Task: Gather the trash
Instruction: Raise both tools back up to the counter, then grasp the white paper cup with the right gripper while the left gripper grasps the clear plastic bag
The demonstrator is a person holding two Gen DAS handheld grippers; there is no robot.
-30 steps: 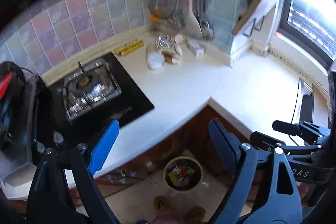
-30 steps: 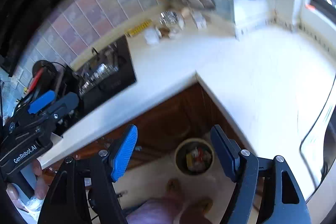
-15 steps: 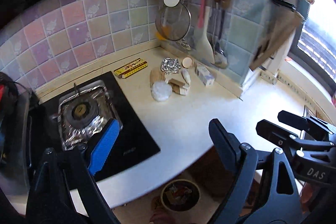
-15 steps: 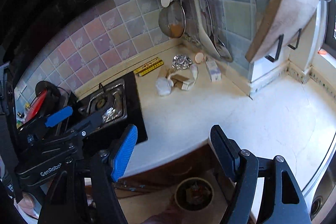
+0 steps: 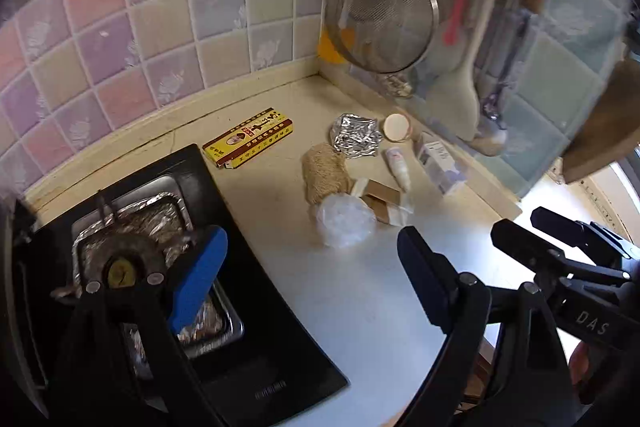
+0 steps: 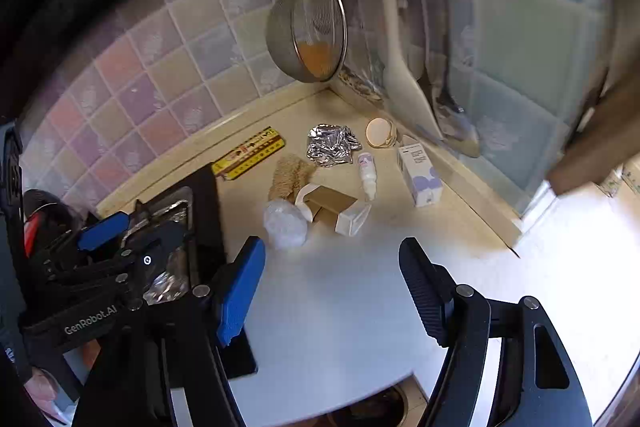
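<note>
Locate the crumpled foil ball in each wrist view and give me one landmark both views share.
Left wrist view: crumpled foil ball sits right of centre, upper half, beyond the twine roll.
Right wrist view: the ball lies near centre, just above the middle.
Shared landmark: the yellow box lies to its left, by the wall, in both views.

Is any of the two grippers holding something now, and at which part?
Nothing is held: the left gripper and the right gripper stand open and empty.

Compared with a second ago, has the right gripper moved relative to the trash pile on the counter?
Yes. The right gripper has advanced over the counter edge toward the corner: the crumpled foil and the trash around it now loom closer, and the floor bin has nearly left view.
</note>
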